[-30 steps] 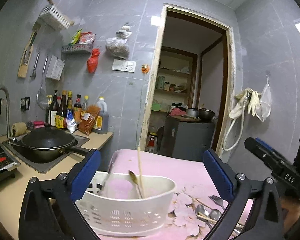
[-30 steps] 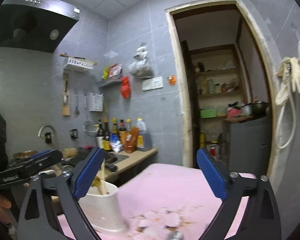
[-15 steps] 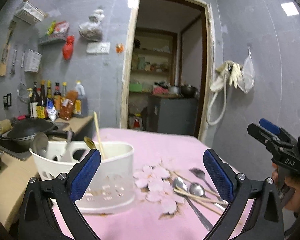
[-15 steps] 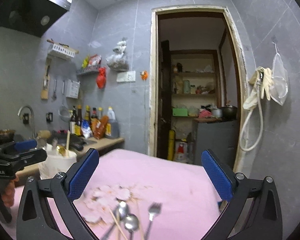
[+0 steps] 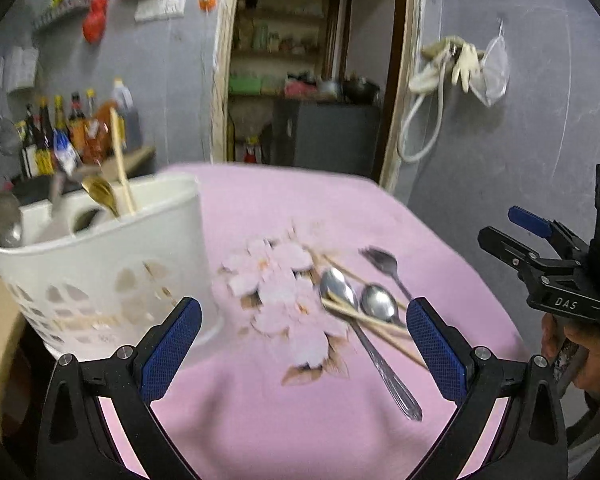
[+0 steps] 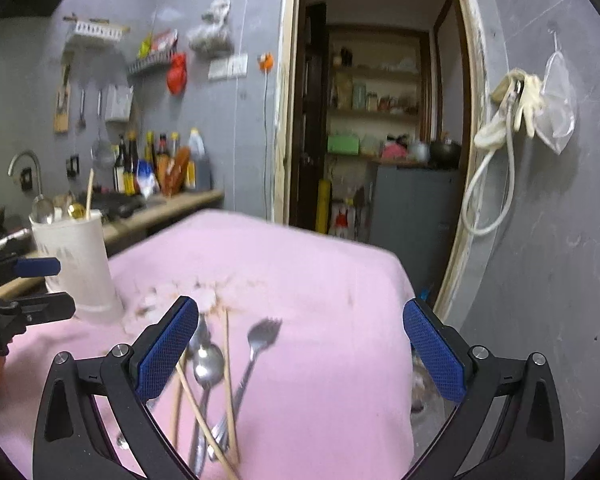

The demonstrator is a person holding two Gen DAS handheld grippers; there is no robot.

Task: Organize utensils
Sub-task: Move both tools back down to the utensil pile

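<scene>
While both handheld grippers hover above a table covered in a pink cloth (image 5: 300, 440) with a pale flower print, neither one holds anything. The left gripper (image 5: 303, 346), with black arms and blue padded fingers, has its fingers spread wide apart above the flower print. The right gripper (image 6: 300, 350), built the same way, is also spread wide, above a loose pile of utensils.

That pile lies on the cloth: two silver metal spoons (image 5: 378, 304), a silver metal fork (image 6: 262, 334) and several light wooden chopsticks (image 6: 228, 376), crossing and touching one another. In the left wrist view the pile sits near the right finger.

A white perforated plastic utensil basket (image 5: 100, 272) stands upright on the cloth, well apart from the pile, at the table's left side. A gold-coloured spoon (image 5: 100, 196), a wooden chopstick (image 5: 120, 164) and a large silver spoon (image 5: 4, 220) stick up out of it.

Behind the table, a grey tiled wall has an open doorway (image 6: 380, 120). Sauce bottles (image 6: 156, 164) stand on a counter to the left.
</scene>
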